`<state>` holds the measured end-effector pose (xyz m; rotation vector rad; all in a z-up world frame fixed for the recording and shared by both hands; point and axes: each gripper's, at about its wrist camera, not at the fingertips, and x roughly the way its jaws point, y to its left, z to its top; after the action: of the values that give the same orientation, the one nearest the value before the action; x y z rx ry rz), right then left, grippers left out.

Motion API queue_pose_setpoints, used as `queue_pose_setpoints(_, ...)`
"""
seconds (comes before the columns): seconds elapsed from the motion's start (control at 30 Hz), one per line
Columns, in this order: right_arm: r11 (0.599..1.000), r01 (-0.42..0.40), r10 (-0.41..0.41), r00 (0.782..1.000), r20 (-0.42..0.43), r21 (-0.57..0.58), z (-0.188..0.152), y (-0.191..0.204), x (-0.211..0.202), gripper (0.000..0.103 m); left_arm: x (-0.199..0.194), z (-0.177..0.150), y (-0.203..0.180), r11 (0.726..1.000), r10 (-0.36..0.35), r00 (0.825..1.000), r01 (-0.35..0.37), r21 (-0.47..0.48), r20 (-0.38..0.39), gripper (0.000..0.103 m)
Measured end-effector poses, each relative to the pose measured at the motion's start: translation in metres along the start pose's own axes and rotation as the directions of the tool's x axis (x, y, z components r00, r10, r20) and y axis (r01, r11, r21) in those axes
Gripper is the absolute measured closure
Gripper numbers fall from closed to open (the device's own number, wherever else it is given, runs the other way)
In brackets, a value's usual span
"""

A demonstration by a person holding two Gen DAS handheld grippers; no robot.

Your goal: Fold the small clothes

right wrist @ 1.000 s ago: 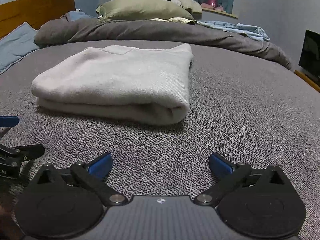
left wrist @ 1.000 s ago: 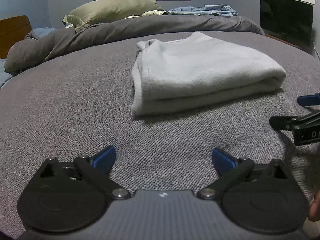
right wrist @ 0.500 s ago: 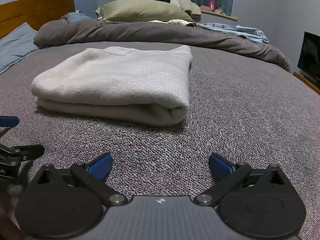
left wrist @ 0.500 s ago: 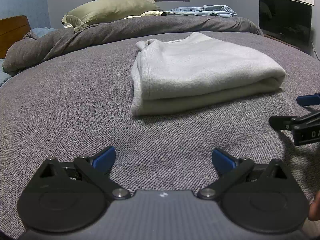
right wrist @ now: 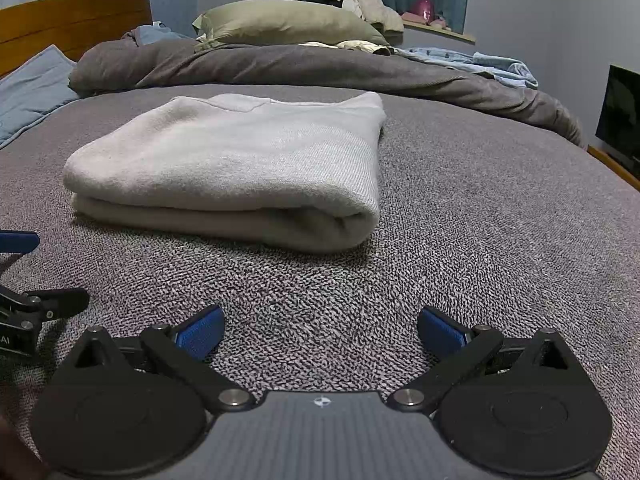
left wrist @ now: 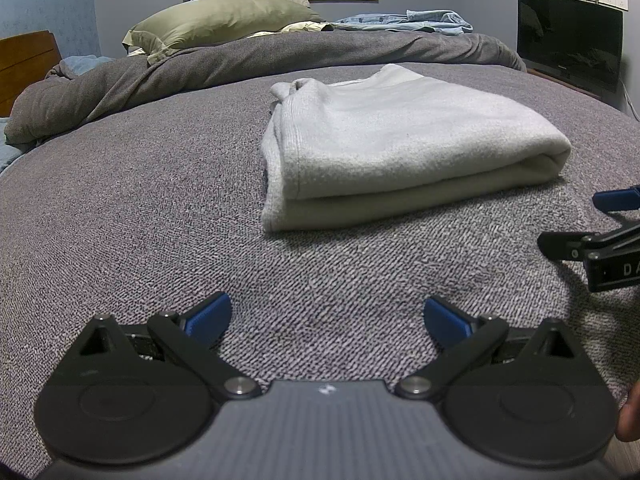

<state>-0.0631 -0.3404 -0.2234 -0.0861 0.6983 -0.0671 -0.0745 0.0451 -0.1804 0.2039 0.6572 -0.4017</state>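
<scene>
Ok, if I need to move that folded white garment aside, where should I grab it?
Probably the rounded fold of the folded white garment, coming in low from the right gripper side. All layers meet in that closed roll; the opposite edge shows loose separate layers.

A: The bedspread [left wrist: 140, 208] is a coarse, nubbly grey weave, matt all over. The folded garment [left wrist: 392, 140]?

B: Soft pale knit cloth, faintly ribbed, a bit fuzzy. The left gripper [left wrist: 326, 320] is matt black plastic with small shiny metal pivot pins and blue, rubbery-looking pads [left wrist: 208, 314].

A: Same finish on the right gripper [right wrist: 320, 326]. Behind, a smooth olive cloth pillow [right wrist: 284, 22], a varnished wooden headboard [right wrist: 72, 12] and a glossy black screen [left wrist: 568, 40]
</scene>
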Motion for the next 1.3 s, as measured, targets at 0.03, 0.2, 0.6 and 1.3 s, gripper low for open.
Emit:
queue_pose_setpoints(0.03, 1.0, 0.0, 0.0, 1.0, 0.001, 0.0, -0.0001, 0.0001, 0.0002, 0.0, 0.0, 0.0002, 0.0001, 1.0, 0.0, 1.0, 0.0, 0.0, 0.0, 0.0)
queue_pose_setpoints(0.2, 1.0, 0.0, 0.0, 1.0, 0.002, -0.002, 0.0007, 0.0006, -0.0006, 0.0, 0.001, 0.0002, 0.0024, 1.0, -0.012, 1.0, 0.012, -0.008, -0.001, 0.0)
queue_pose_setpoints(0.6, 1.0, 0.003, -0.003, 1.0, 0.003, -0.001, 0.0004, 0.0027, -0.0007, 0.0, 0.0047, 0.0013, 0.0036, 1.0, -0.017, 1.0, 0.017, -0.011, -0.003, 0.0)
queue_pose_setpoints(1.3, 1.0, 0.004, -0.004, 1.0, 0.005, -0.001, 0.0012, 0.0043, -0.0001, 0.0, 0.0073, 0.0026, 0.0038, 0.999, -0.035, 0.999, 0.035, 0.01, 0.014, 0.0)
